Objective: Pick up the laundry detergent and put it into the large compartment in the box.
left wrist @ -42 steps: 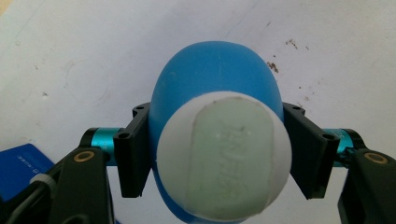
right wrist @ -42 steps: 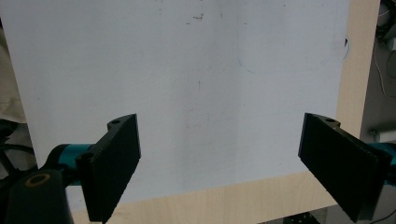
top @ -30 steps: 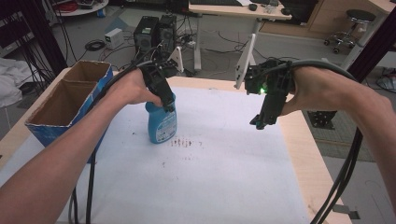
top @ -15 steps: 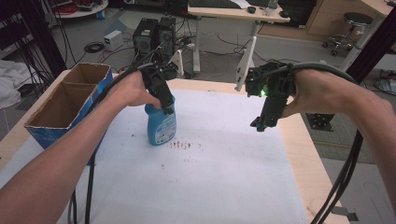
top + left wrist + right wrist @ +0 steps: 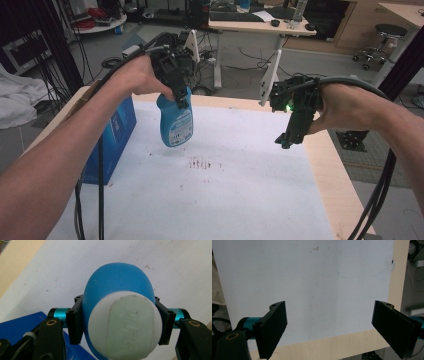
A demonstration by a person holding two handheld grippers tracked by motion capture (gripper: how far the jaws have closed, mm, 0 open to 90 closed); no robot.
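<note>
Our left tongs [image 5: 181, 97] pinch the blue bottle [image 5: 175, 122] by its neck, long axis upright, base down above the surface [image 5: 240, 200]; right tongs [image 5: 289, 140] spread

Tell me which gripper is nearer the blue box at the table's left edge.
Left. The left gripper, shut on the blue plastic bottle, hangs just right of the blue box. The right gripper, jaws open, hovers across the table near its right edge.

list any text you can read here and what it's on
None can be read.
Bottle: label print too small and blurred.
Bottle cap: raised marks, not legible.
Blue box: pale print on its side, blurred.
Sheet: reddish scribbles, no words.
</note>
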